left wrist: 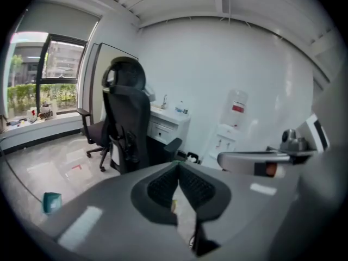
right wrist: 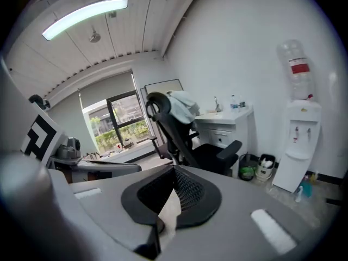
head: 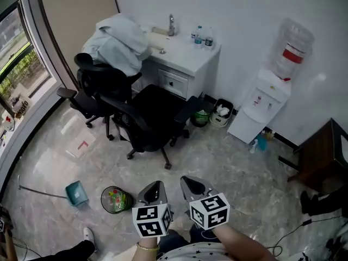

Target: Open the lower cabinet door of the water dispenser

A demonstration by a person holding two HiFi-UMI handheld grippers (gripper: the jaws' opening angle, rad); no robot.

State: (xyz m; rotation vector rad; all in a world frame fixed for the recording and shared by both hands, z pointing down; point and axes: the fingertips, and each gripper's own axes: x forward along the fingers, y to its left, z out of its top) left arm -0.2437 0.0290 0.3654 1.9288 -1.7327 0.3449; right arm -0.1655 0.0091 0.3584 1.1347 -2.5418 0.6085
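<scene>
The white water dispenser (head: 262, 105) stands against the far wall at the right, with a clear bottle (head: 293, 47) on top. Its lower cabinet door (head: 246, 126) is closed. The dispenser also shows in the left gripper view (left wrist: 225, 139) and in the right gripper view (right wrist: 297, 145). Both grippers are far from it, at the bottom of the head view, side by side. The left gripper (head: 154, 188) (left wrist: 178, 165) has its tips together and holds nothing. The right gripper (head: 191, 185) (right wrist: 174, 169) is also shut and empty.
Two black office chairs (head: 147, 118) stand between me and a white sink cabinet (head: 182, 64). Small bins (head: 211, 116) sit left of the dispenser and a blue spray bottle (head: 261, 142) at its foot. A dark wooden table (head: 326, 156) is at the right, a round bin (head: 114, 199) and teal dustpan (head: 77, 192) at the lower left.
</scene>
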